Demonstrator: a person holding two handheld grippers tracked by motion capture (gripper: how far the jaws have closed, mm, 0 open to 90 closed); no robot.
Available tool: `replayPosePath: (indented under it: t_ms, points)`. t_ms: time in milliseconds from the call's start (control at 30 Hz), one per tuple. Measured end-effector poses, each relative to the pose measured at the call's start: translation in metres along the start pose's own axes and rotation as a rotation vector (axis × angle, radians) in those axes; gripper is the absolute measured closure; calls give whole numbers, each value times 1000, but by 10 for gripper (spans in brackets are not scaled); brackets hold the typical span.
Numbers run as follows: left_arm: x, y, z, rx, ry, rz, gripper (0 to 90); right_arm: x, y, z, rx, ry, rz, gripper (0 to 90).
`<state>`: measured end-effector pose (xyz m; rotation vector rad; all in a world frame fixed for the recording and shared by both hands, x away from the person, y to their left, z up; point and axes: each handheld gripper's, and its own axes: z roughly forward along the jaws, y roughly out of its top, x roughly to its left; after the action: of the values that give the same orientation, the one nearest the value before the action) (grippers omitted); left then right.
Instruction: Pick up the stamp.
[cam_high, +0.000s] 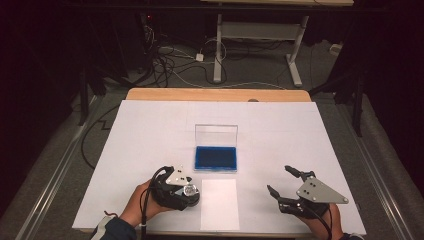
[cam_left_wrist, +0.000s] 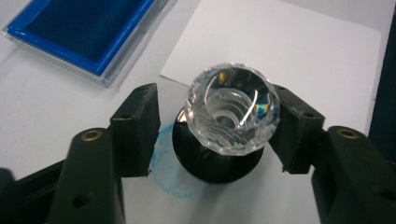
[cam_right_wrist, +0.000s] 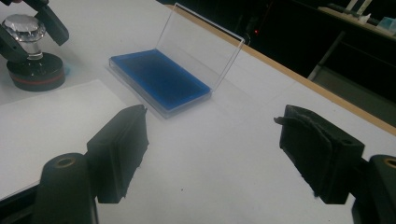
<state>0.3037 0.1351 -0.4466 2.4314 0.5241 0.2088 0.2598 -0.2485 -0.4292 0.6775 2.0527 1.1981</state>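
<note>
The stamp (cam_left_wrist: 231, 112) stands on the white table cover (cam_high: 150, 130), just left of the paper sheet (cam_high: 220, 204), a blue ink smudge under it. My left gripper (cam_left_wrist: 215, 126) pinches its crystal knob; my right gripper (cam_right_wrist: 224, 149) hangs spread and empty. The faceted knob could slip or tilt as I lift, smearing ink on the cover or stamping crooked.

Obscured items, relative to the ink pad (cam_left_wrist: 81, 32)

Your left gripper view crops the ink pad at the top edge; the stamp's crystal knob (cam_left_wrist: 232, 108) hides its base.

The left tool (cam_high: 186, 190) sits over a crystal-topped stamp (cam_high: 190, 190) beside the open ink pad (cam_high: 215, 158).
</note>
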Motion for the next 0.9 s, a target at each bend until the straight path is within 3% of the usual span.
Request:
replayPosePath:
  t_ms: [300,400,733,900]
  points:
    - [0,9,0,35,-4,27,389,0,0,1,2,7,7,237]
    - [-1,12,1,48,-8,44,432,1,0,1,2,10,6,240]
    - [-2,12,-1,89,-6,53,421,0,0,0,3,11,7,246]
    - [-2,11,-4,75,-6,64,530,1,0,1,3,12,7,247]
